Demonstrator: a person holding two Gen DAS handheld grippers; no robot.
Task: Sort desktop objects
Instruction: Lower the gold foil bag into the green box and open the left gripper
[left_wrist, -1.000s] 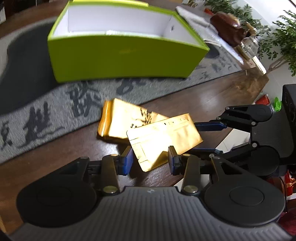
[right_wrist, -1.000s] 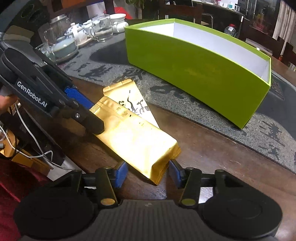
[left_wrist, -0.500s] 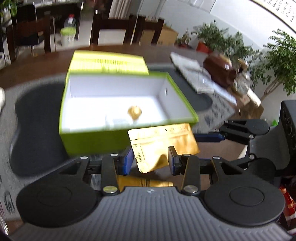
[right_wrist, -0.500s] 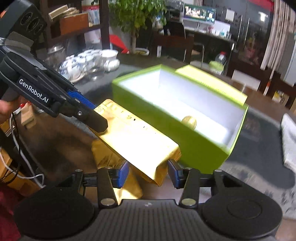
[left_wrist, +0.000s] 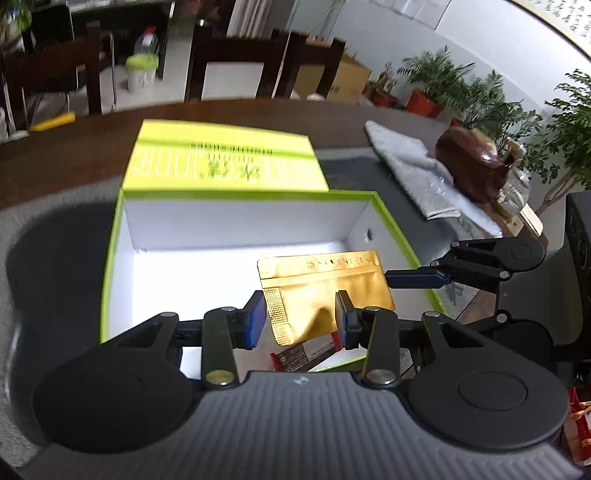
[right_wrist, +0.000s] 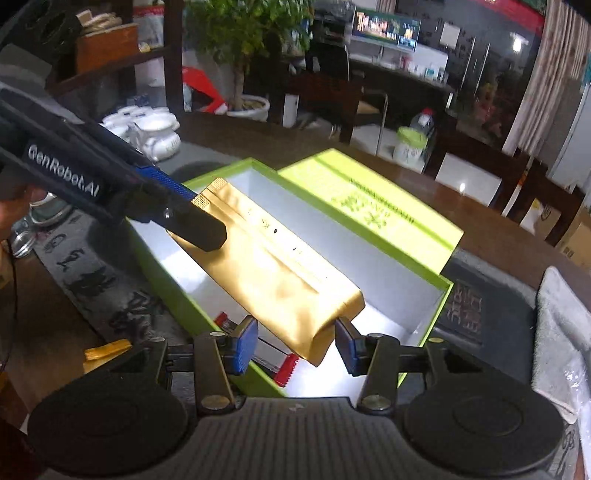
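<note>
Left gripper (left_wrist: 301, 319) and right gripper (right_wrist: 297, 341) both angled downward, each clamped on one end of a gold pouch (right_wrist: 280, 273), pouch held above the open green box (right_wrist: 441, 306)

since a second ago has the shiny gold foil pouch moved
Yes. The shiny gold foil pouch left the wooden tabletop and now hangs over the open lime-green cardboard box.
</note>
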